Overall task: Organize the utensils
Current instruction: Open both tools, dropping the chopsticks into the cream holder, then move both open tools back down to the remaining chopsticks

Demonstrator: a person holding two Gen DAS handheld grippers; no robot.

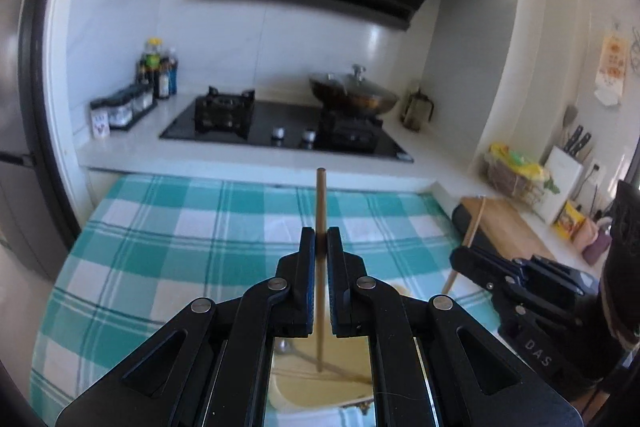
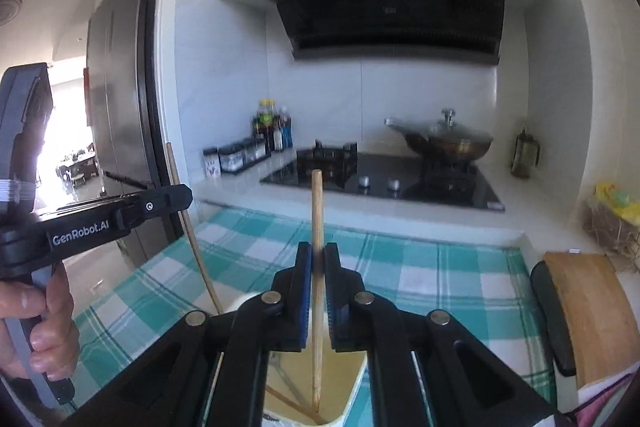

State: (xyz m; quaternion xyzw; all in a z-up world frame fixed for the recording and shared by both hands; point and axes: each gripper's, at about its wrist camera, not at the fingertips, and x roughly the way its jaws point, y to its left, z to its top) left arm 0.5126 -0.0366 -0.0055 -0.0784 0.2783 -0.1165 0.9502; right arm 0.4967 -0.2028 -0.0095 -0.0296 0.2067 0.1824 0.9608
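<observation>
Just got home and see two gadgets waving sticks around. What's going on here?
A person is sorting utensils with a hand-held gripper in each hand. The left hand-held gripper is shut on one wooden chopstick, the right hand-held gripper on another chopstick. Both are held upright above a cream container on the checked tablecloth.

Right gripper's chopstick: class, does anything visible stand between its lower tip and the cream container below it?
Nothing visible does. The right gripper is shut on the chopstick, whose lower end already points into the open cream container. Other sticks lie inside the container, but its mouth looks clear.
</observation>
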